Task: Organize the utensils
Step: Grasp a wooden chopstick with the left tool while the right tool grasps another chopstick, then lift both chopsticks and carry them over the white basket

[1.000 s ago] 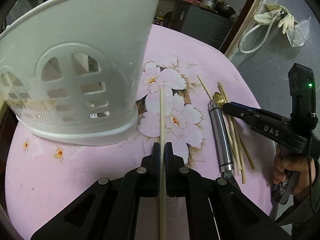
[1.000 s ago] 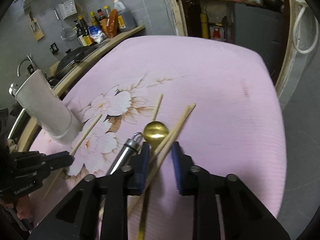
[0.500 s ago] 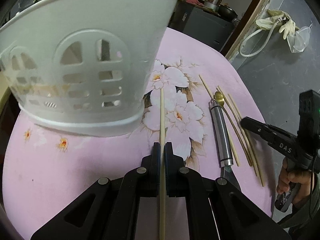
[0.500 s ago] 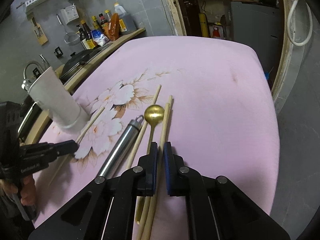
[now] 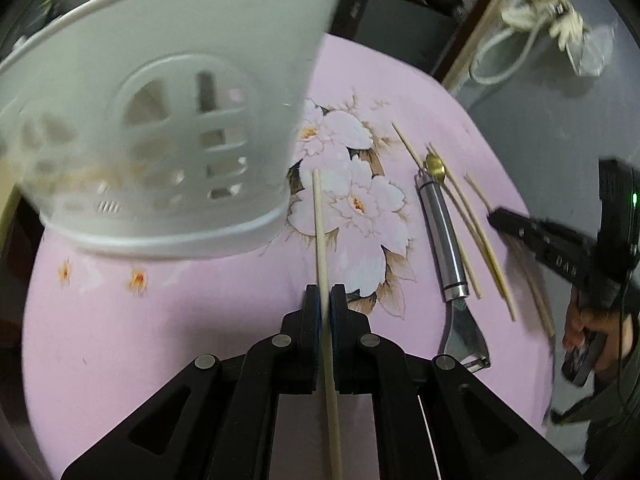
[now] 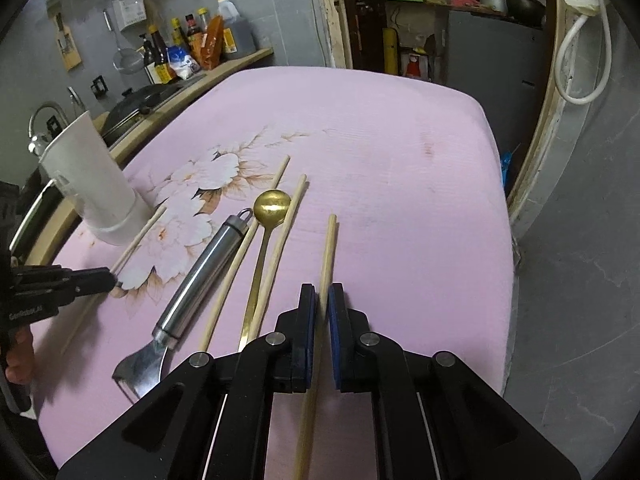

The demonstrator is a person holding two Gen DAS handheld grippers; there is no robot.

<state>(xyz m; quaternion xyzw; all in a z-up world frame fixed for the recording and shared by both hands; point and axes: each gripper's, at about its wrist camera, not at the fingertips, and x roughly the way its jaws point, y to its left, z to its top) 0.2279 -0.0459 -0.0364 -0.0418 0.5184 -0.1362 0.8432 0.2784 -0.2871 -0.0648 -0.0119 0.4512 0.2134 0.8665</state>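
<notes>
Left wrist view: the left gripper (image 5: 325, 300) is pinching a chopstick (image 5: 319, 224) right beside the white holder (image 5: 168, 128) on the pink table (image 5: 160, 320). Right wrist view: the right gripper (image 6: 320, 300) clamps another chopstick (image 6: 327, 252) (lifted, I think), near the gold spoon (image 6: 272, 206), peeler (image 6: 200, 276) and loose chopsticks (image 6: 276, 248) toward the table's near edge

The tablecloth (image 6: 400, 184) is pink with white, brown-leaved flowers printed toward its left edge. The holder (image 5: 160, 128) is white, the chopsticks (image 6: 276, 248) pale wood, the spoon (image 6: 272, 204) gold, the peeler (image 6: 200, 276) silver.
</notes>
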